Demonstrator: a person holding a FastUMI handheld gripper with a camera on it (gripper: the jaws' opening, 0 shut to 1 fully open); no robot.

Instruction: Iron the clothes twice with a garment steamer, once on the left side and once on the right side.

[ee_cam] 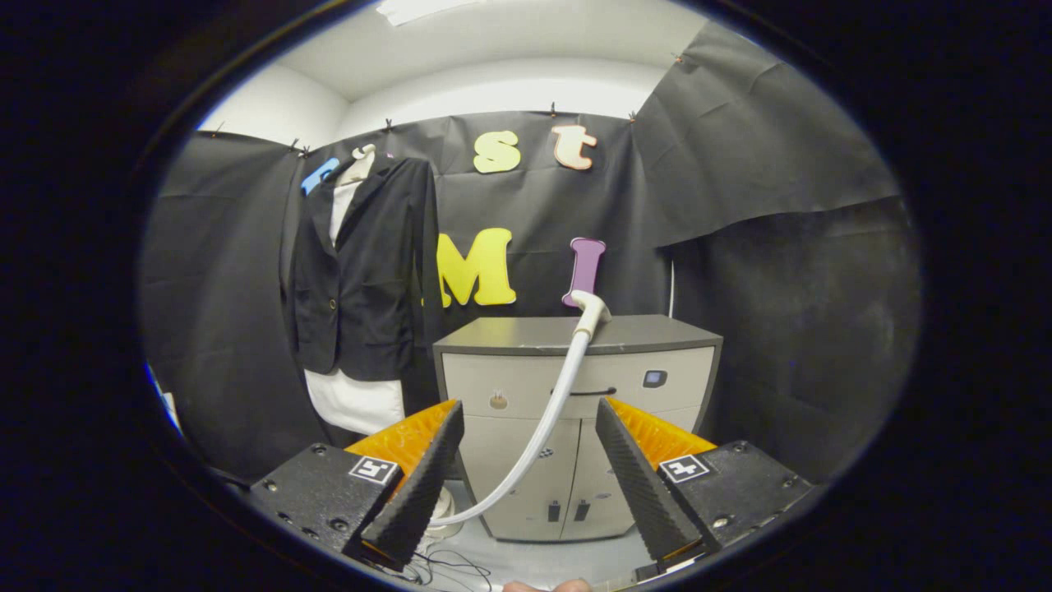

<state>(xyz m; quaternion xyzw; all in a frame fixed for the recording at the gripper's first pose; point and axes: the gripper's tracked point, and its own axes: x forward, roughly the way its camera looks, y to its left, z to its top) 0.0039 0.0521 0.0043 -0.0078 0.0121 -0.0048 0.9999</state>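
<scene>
Black cloth hangs in loose folds all around this booth, with a white wall and ceiling above it in the upper part of the frame. Nearest to me, at the bottom, my gripper (530,469) stands spread wide, its two fingers (419,485) apart and pinching nothing; their inner faces are ribbed and wedge-shaped. At the very bottom centre I catch a sliver of a hand (546,585), and a few thin wires (448,567) lie on the pale floor.

Between and just beyond the fingers runs the steamer hose (552,411), a smooth white tube. It curves up from low near the left finger, its long axis leaning up and to the right, and ends in the steamer head (590,308) resting on the top of the cabinet, its tip turned up and leftward. I cannot make out the steamer's base clearly.

The cabinet (657,337) sits at centre, boxy, with a dark grey top, light grey drawer front and two lower doors.

Left of the cabinet, in the upper left of the frame, the jacket (362,279) hangs upright against the cloth: dark, matte, buttoned, over a white shirt (355,401) that shows at the collar and below the hem.
</scene>
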